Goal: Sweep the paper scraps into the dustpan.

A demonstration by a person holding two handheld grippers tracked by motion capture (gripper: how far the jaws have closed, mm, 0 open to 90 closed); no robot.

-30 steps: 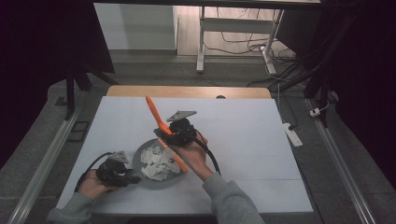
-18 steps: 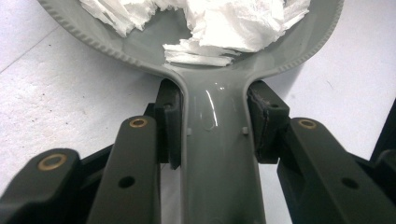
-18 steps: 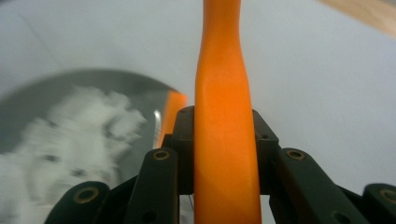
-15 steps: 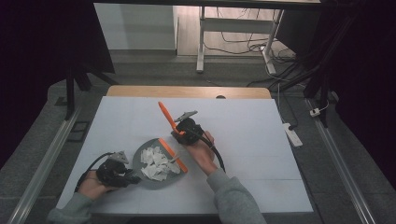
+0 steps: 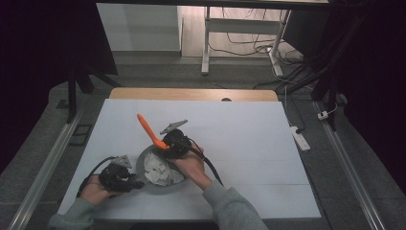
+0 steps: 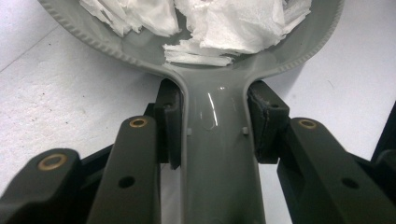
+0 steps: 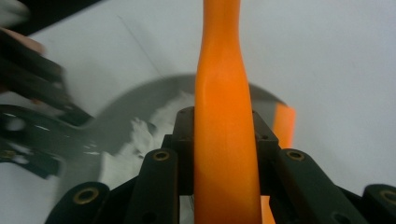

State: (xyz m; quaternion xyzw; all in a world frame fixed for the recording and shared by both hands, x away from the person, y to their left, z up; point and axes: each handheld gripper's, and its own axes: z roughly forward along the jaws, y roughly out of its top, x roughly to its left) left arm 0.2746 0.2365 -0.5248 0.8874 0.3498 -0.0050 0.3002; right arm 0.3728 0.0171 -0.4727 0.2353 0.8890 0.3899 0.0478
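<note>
Grey plastic pan (image 6: pixel 140 51) sits near my table (image 5: pixel 249 124) edge, my left gripper (image 6: pixel 212 126) clamped on its handle: stiff, glossy, likely slippery. My right gripper (image 7: pixel 223 140) pinches the orange spatula (image 5: pixel 149 129) mid-handle, rigid and light. Crumpled paper (image 5: pixel 160 170) inside looks soft, weightless; scooping beneath it seems advisable.

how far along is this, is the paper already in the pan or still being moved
Done: the crumpled white paper pieces already lie inside the round grey pan. In hand: the left tool is shut on the pan's handle, steadying it on the white table, and the right tool is shut on the orange plastic spatula, its blade near the pan's rim. Left: probably working the spatula through the paper; no piece sits on it yet.
</note>
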